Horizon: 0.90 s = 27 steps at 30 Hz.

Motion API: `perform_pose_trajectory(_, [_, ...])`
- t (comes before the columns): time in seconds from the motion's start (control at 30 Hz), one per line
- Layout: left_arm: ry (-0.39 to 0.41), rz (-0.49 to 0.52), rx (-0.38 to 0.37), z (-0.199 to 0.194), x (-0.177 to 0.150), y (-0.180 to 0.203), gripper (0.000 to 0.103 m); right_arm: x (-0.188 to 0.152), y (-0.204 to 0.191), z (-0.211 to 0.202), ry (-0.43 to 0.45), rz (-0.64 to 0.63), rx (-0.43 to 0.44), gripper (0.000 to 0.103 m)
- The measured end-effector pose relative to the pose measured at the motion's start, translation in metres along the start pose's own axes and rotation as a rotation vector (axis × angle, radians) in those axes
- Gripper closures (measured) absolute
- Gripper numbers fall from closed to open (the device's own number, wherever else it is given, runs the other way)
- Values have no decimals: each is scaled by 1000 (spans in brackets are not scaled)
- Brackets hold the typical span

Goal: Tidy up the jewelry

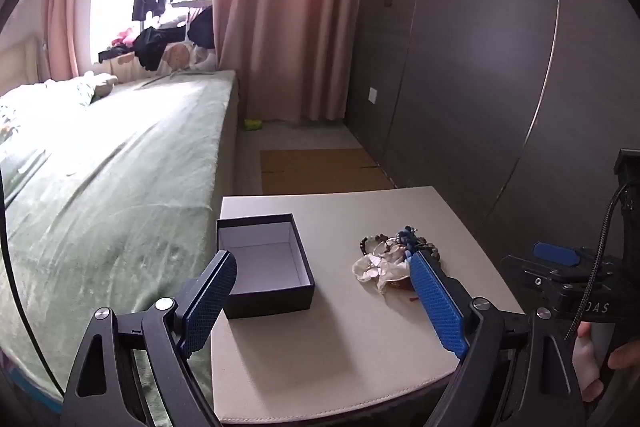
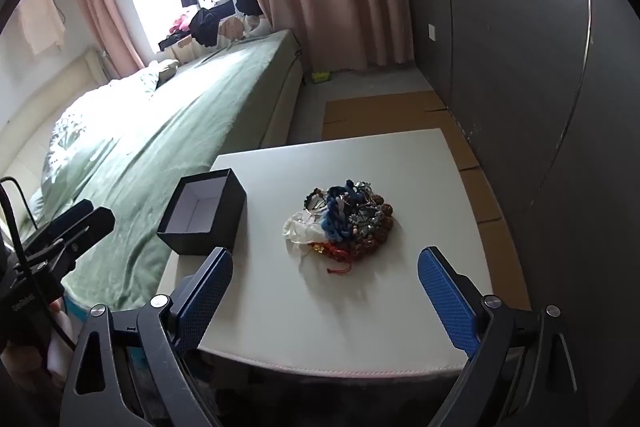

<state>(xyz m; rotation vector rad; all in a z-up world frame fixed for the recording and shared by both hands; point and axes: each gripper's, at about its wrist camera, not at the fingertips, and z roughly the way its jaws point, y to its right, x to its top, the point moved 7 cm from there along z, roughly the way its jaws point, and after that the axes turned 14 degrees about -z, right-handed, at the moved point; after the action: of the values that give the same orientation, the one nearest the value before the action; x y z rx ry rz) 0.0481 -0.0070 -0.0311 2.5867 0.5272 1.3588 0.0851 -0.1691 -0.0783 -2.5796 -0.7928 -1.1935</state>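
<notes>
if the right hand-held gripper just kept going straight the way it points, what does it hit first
Most likely the jewelry pile, which lies almost centered ahead of the open right hand-held gripper on the white table. The black box sits off to its left. Depth is uncertain.

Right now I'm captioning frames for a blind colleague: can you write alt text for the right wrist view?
A tangled pile of jewelry sits mid-table on a pale table, with an open, empty black box to its left near the table's edge. The right gripper is open in the foreground, holding nothing. A green-covered bed lies behind.
</notes>
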Motion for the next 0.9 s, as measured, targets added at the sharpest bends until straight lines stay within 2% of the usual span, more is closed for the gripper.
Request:
perform_pose_trajectory(0.3, [-13,-19,9,7,-1,-7,14,3,0,-3,11,-17,-16,9])
perform_pose_trajectory(0.9, [9,-34,26,9,-1,-11,14,2,0,1,15,-31,-40,9])
